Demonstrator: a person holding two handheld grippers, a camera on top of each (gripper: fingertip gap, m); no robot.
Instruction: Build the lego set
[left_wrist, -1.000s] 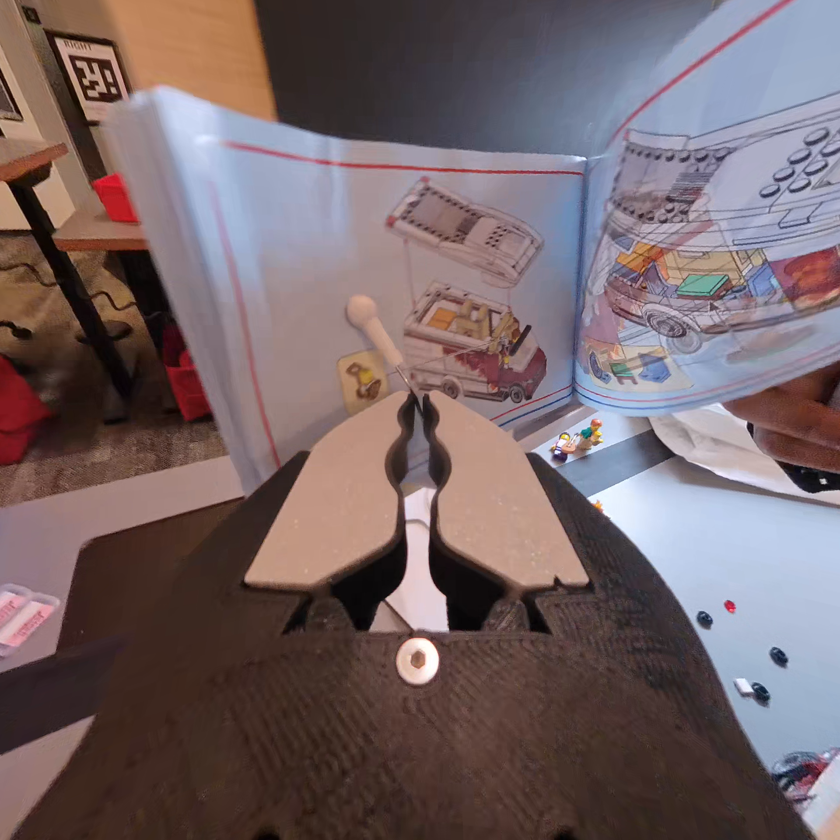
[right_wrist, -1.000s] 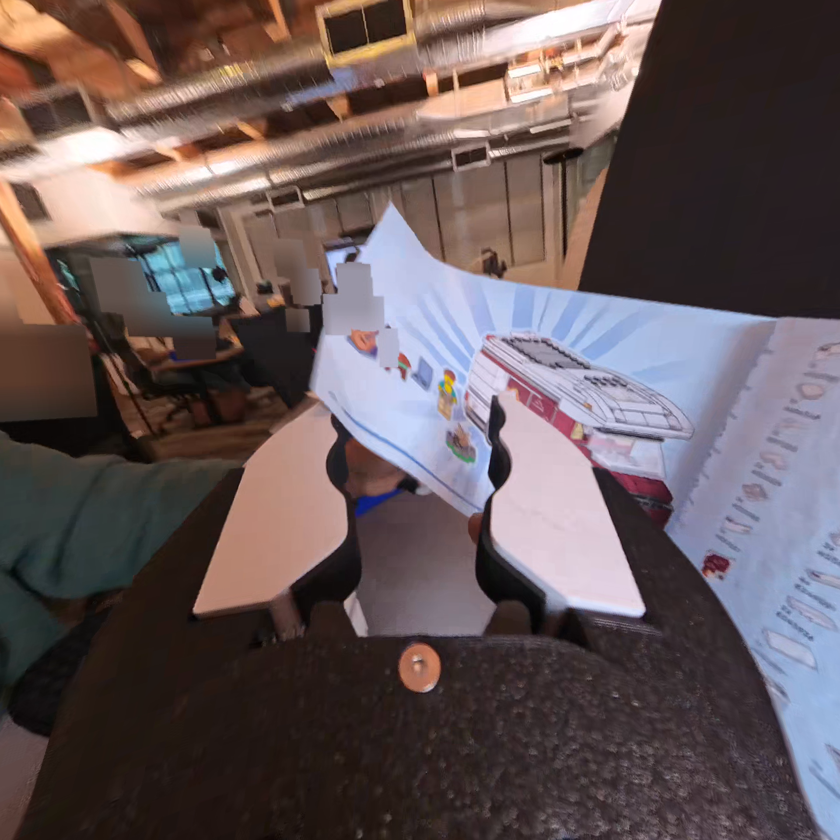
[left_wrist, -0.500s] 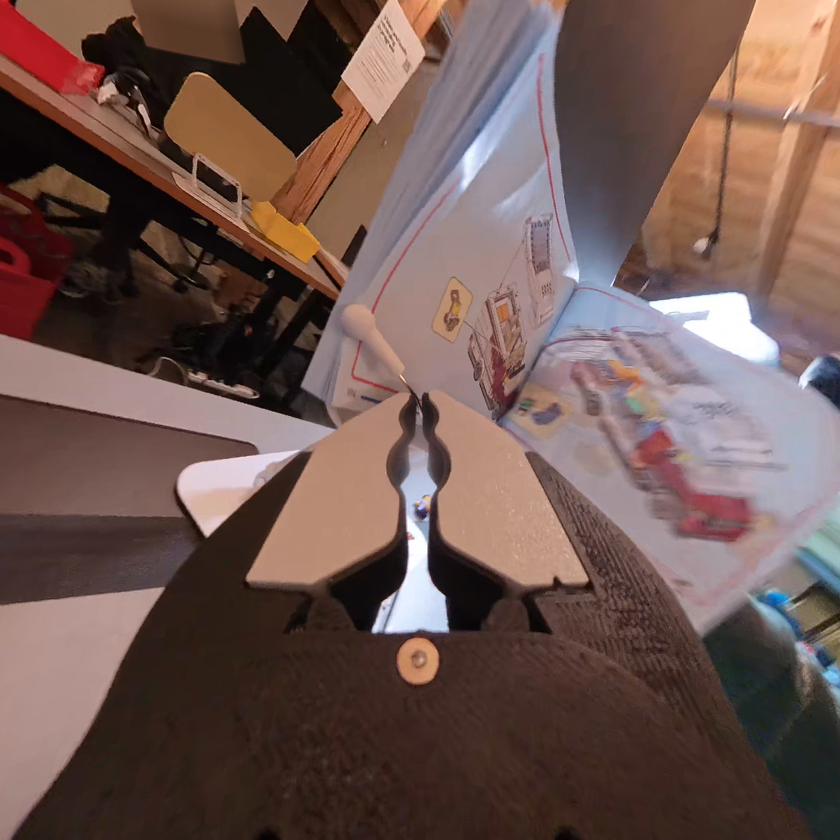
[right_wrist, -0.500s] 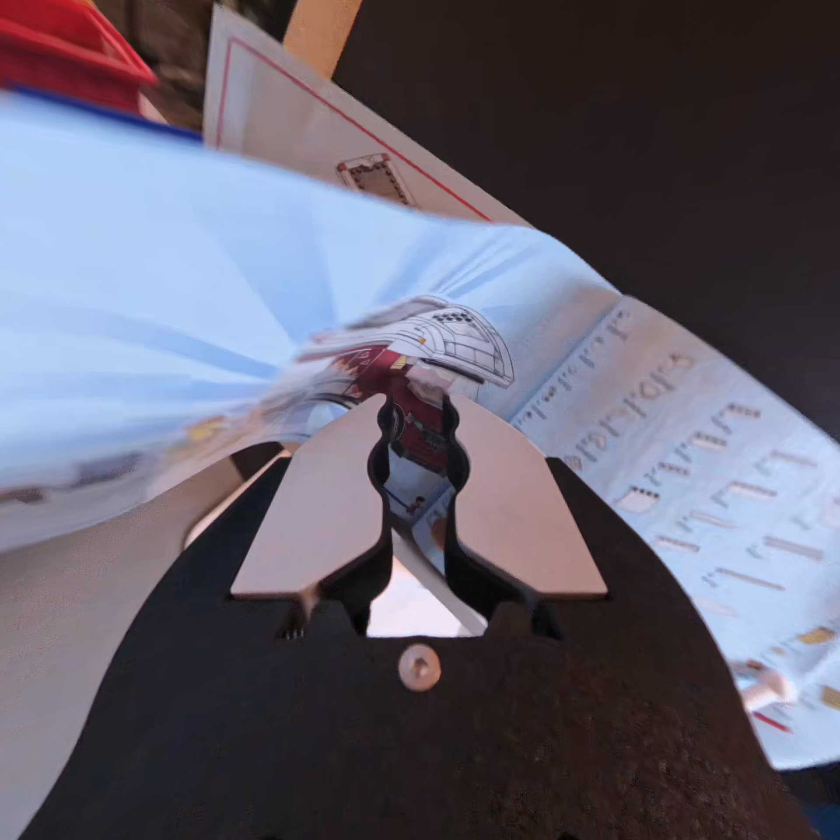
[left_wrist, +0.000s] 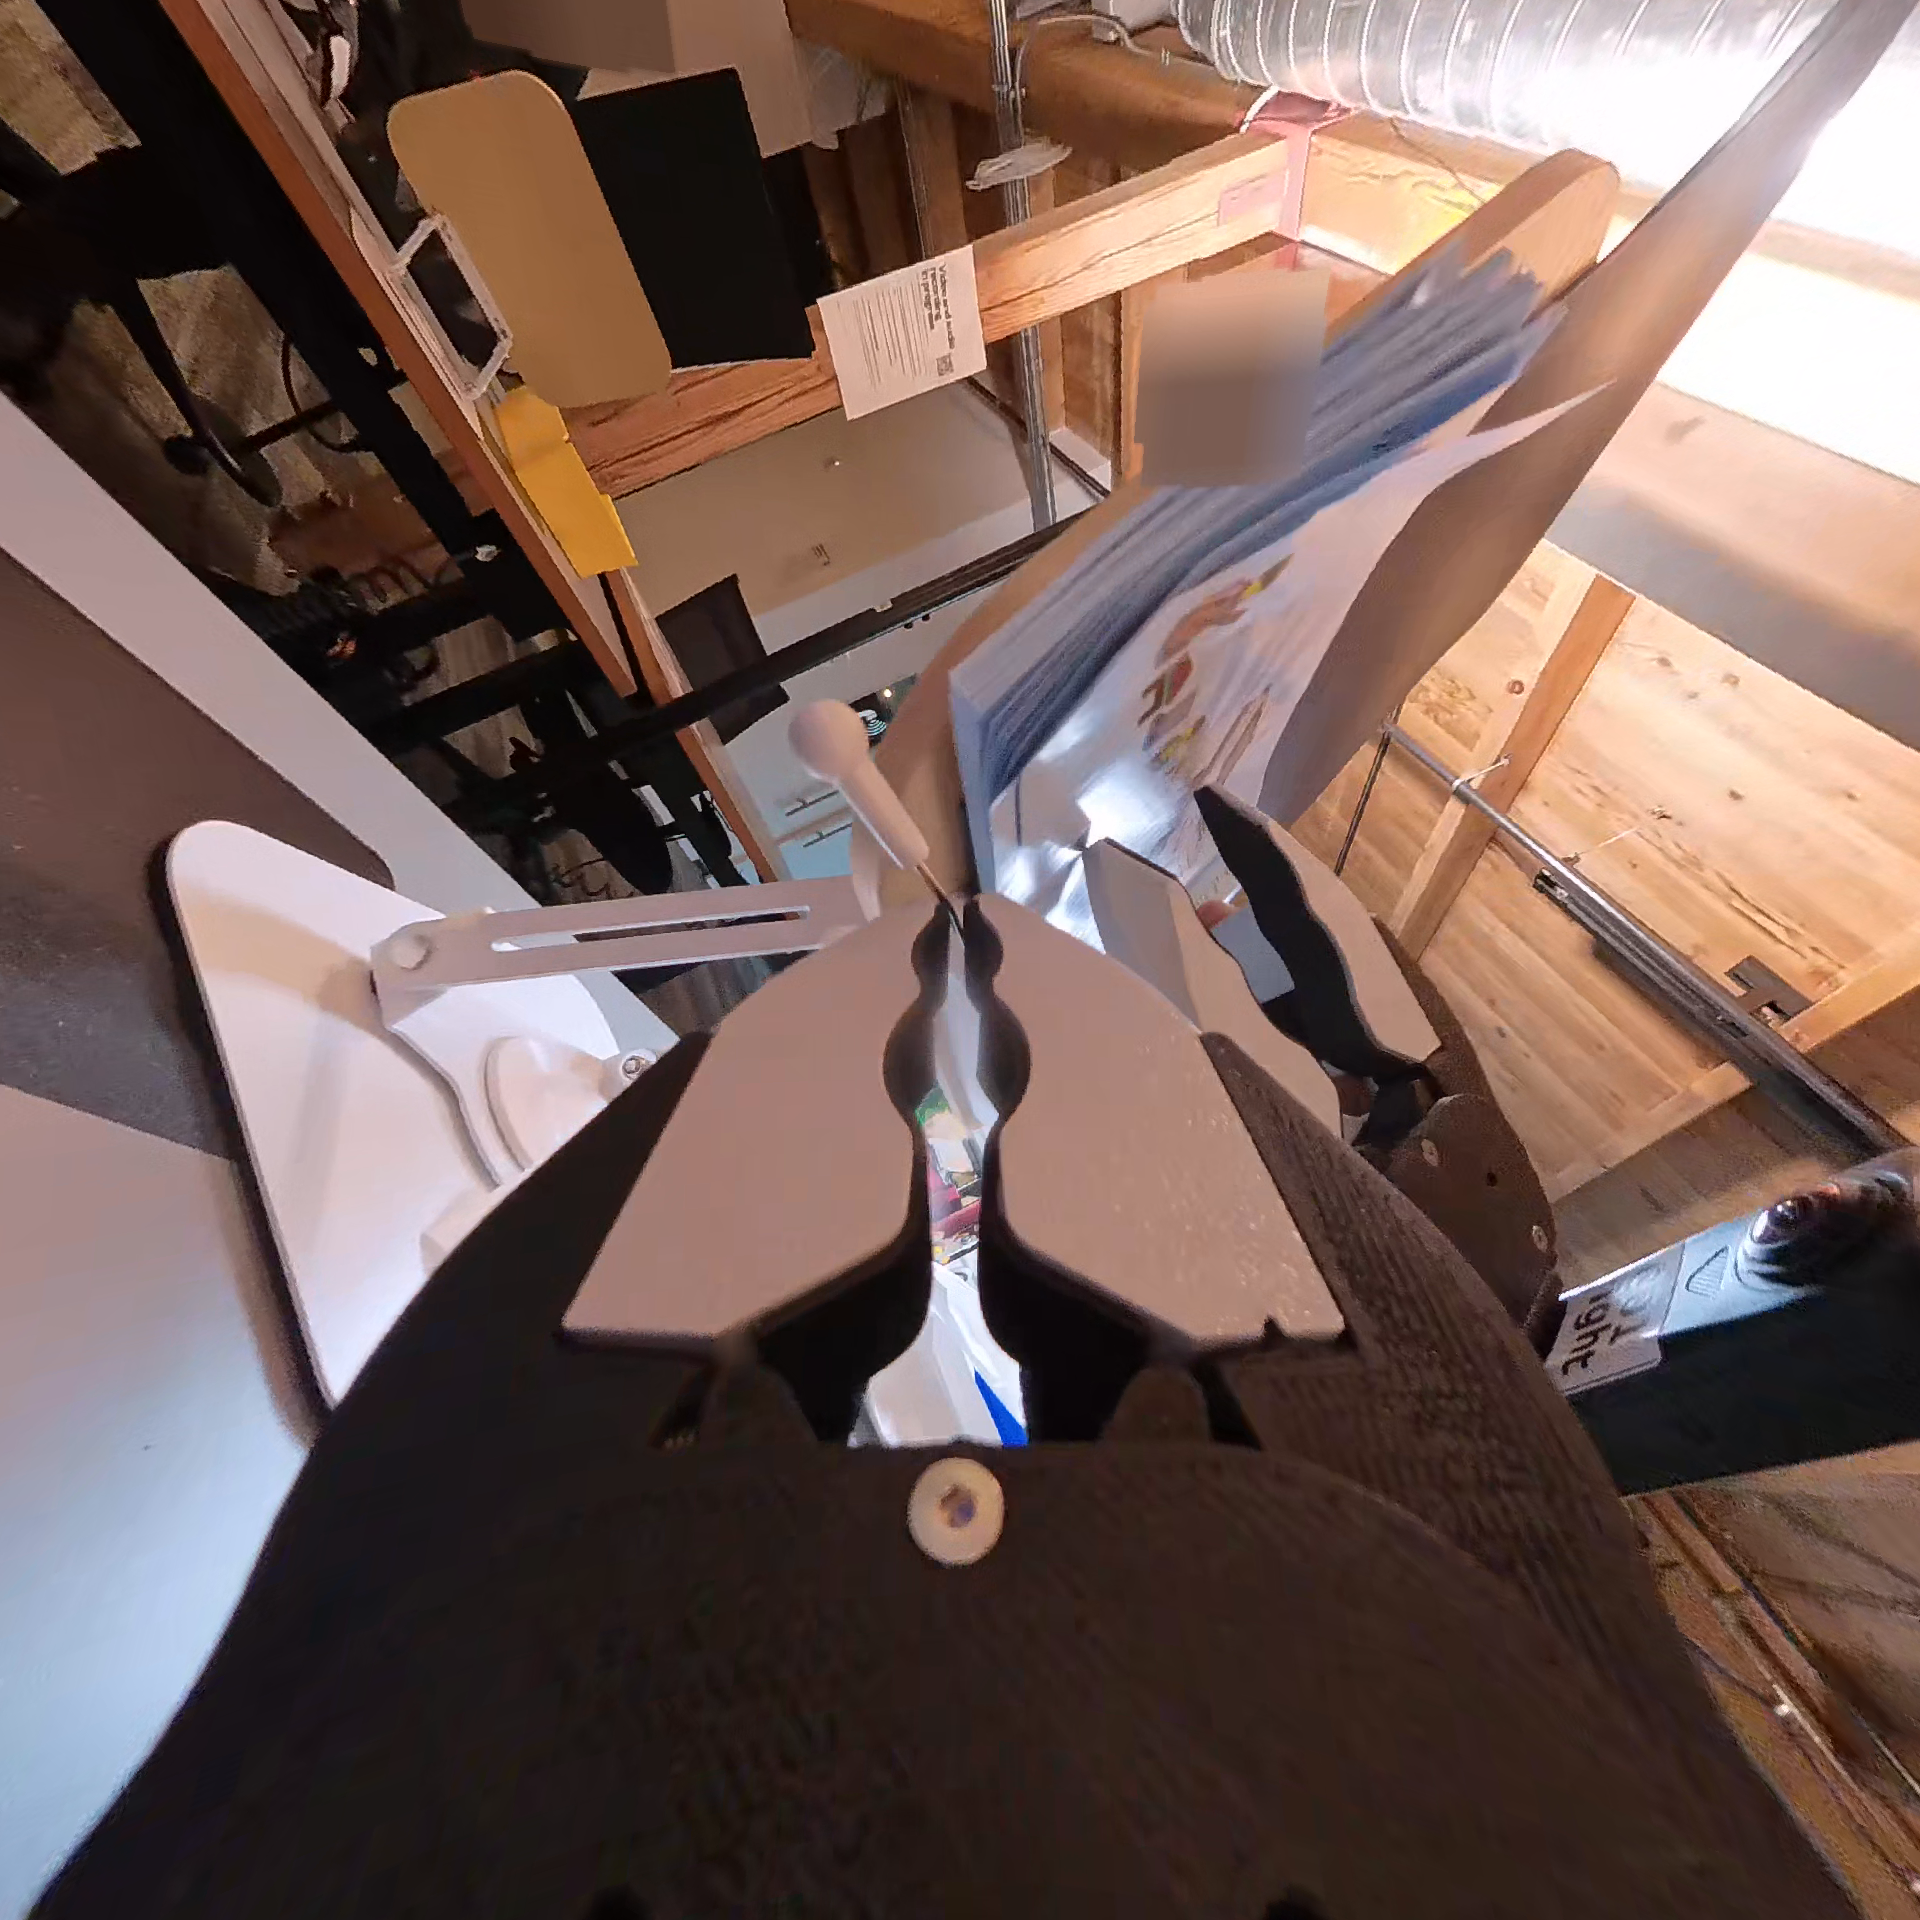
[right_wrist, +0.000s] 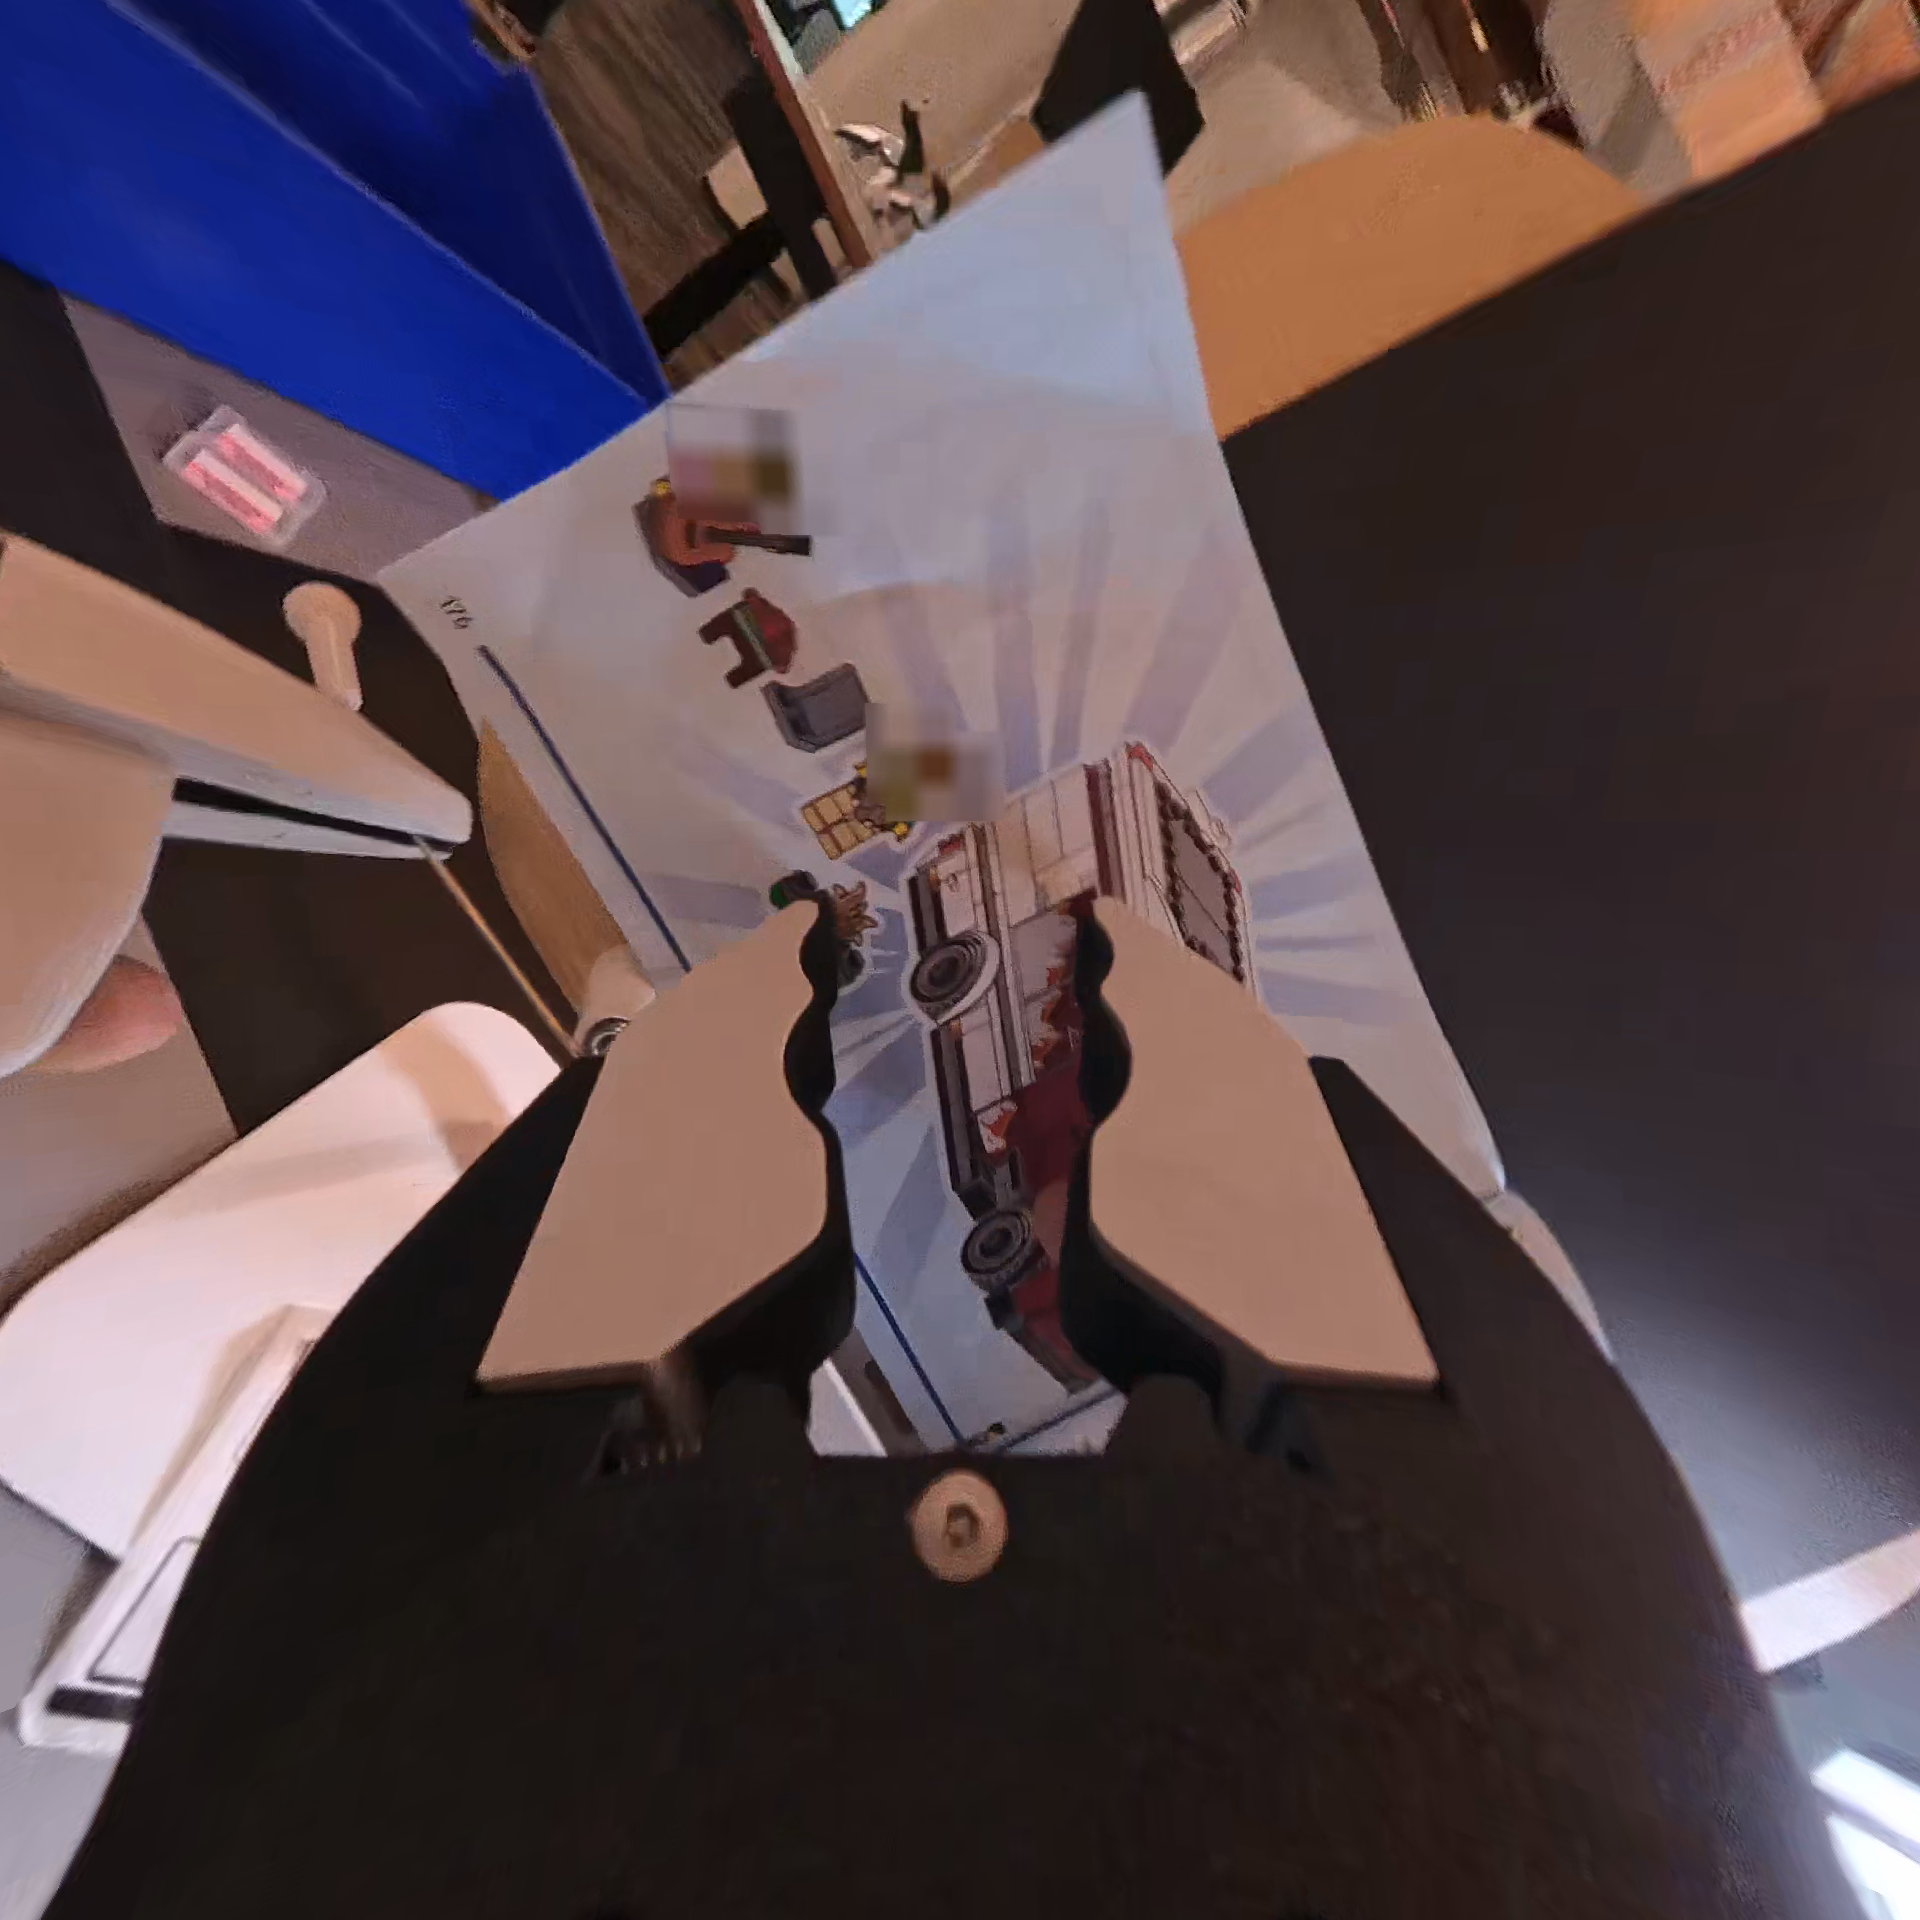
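Timber beams and a silver duct fill the background above a grey desk (left_wrist: 114, 1299) carrying a white stand (left_wrist: 312, 1039) with a slotted metal arm. Left tongs (left_wrist: 954, 914) are pinched tight on the thin metal shaft of a white-handled tool (left_wrist: 852, 779), whose bulbous handle sticks out ahead. Right tongs (right_wrist: 945, 925) stand apart, a picture page of the thick blue instruction booklet (right_wrist: 935, 582) lying behind the gap, neither pad seen pressing it. The booklet stands propped upright, pages fanned, just beyond both tongs. With no grip on the paper, the loose page could flop shut or curl away; the slim shaft might also swivel between the pads or poke the page.
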